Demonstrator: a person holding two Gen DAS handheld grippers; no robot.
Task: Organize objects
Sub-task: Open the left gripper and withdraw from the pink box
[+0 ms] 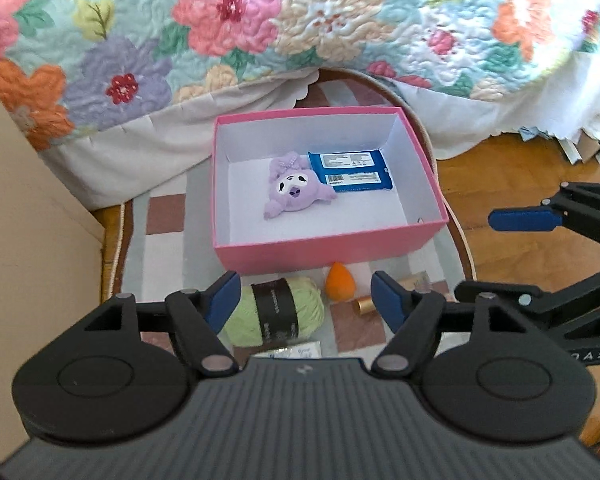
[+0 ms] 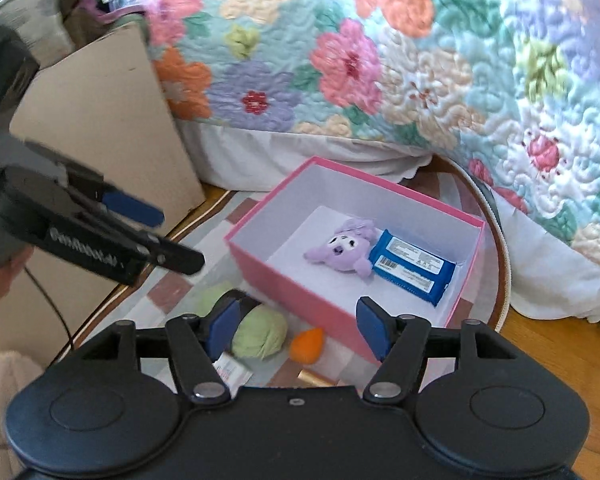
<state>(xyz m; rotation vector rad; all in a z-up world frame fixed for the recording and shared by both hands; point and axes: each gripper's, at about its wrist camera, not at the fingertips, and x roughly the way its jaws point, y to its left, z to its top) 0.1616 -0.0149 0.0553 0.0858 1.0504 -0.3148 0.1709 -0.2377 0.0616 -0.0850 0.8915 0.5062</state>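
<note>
Both tongs hang apart with nothing between their blue pads: the left tongs (image 1: pixel 305 298) and the right tongs (image 2: pixel 296 328) each stand about half open and hold nothing. Just beneath the left tongs, on the checked rug (image 1: pixel 164 216), lie a green yarn ball (image 1: pixel 276 312), an orange sponge (image 1: pixel 339 284) and a gold tube (image 1: pixel 362 305), partly hidden. A small white packet (image 2: pixel 232 372) shows under the right tongs' left pad. Beyond these sits the pink box (image 1: pixel 324 250), open, holding a purple plush toy (image 1: pixel 294 190) touching a blue packet (image 1: pixel 352 170) beside it. Farthest off, the flowered quilt (image 1: pixel 228 20) drapes over the bed.
</note>
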